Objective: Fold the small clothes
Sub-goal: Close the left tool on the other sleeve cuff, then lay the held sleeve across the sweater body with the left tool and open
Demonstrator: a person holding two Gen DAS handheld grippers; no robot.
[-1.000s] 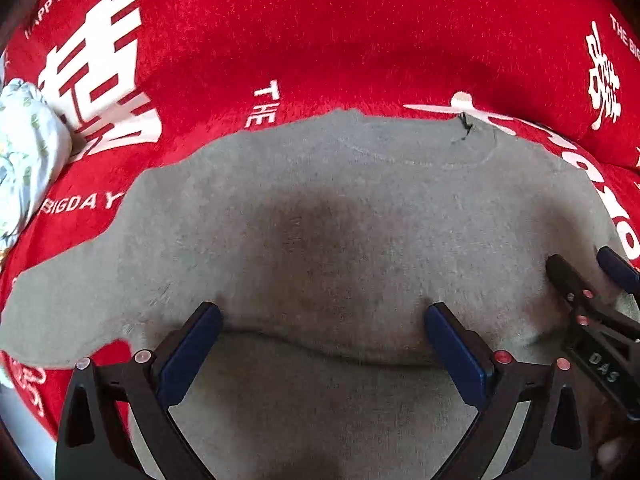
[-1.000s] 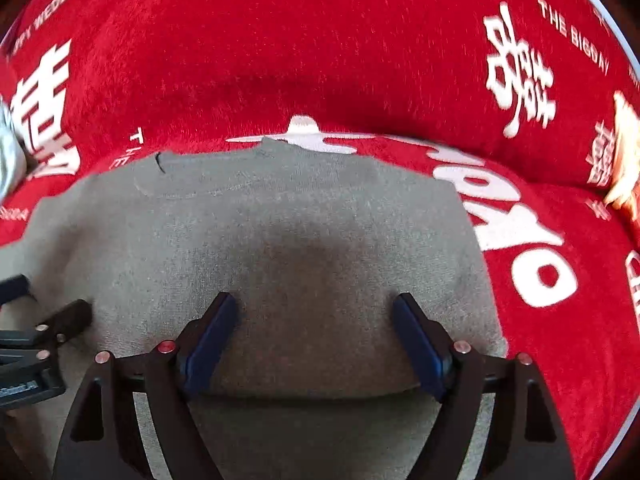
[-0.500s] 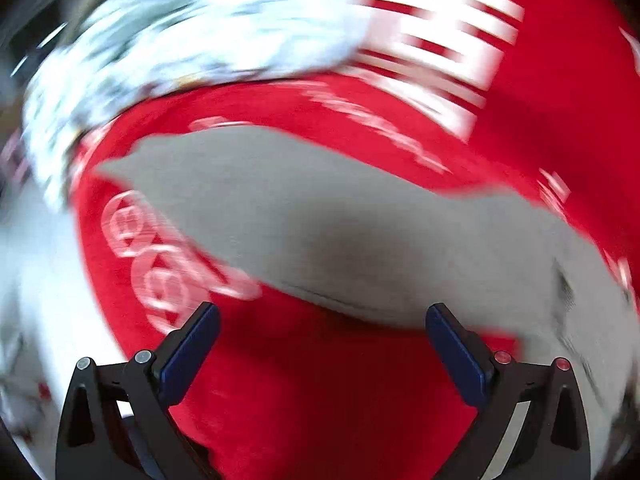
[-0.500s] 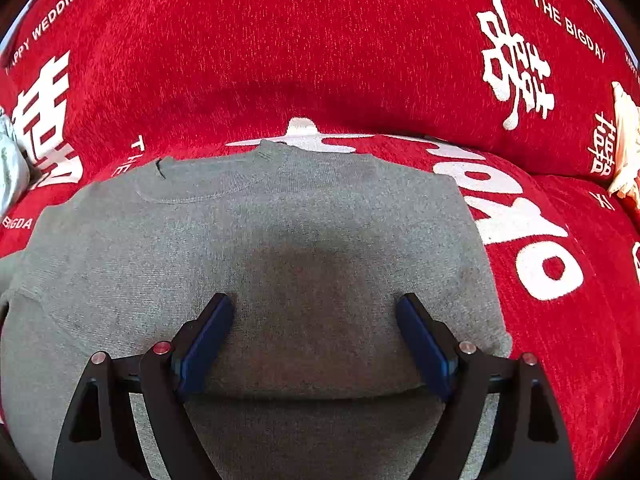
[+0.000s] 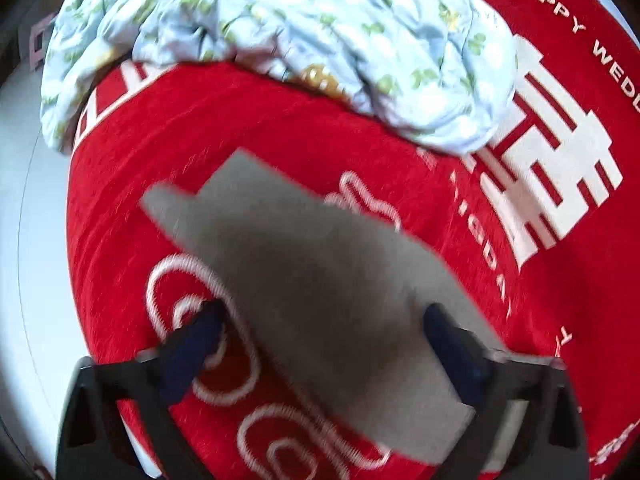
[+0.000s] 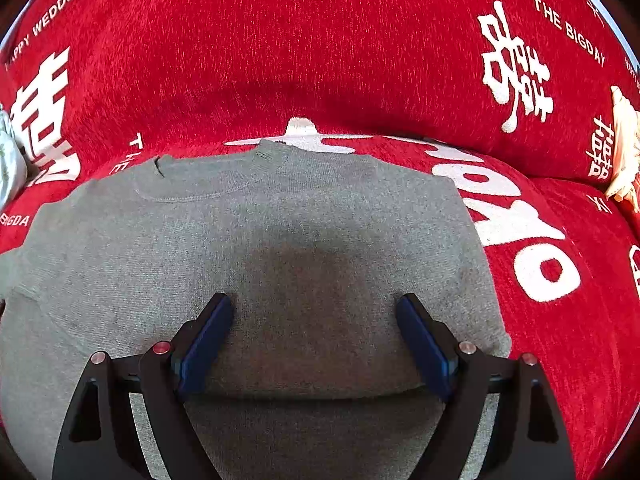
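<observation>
A: Two grippers on one sweater. Where does it lie?

B: Flat on the red cover, with the collar at twelve o'clock in the right view. The right gripper sits over the lower body, jaws spread wide and nothing pinched. Whether its pads touch the knit I cannot tell.

A: And the left?

B: The left gripper is out over the sleeve, which runs from five o'clock up to ten o'clock in its blurred view. Its jaws have just been closing but stand apart, with the sleeve between them. One pad is over the grey, the other over the red just beside the sleeve's edge at seven o'clock. No pinch yet.

A: So the step is folding the sleeve in?

B: I judge so. To do it well, take the full thickness nearer the cuff end at ten o'clock, so no tail drags. Get the pad onto the sleeve's edge and not into the cover's pile, or the cover lifts too.

A: And the right one?

B: Best used as an anchor on the body, so the sweater doesn't slide when the sleeve is carried across.

A: Hazards?

B: The floral cloth at twelve o'clock is well apart. A shallow pinch slipping off soft knit is the likelier trouble.
</observation>
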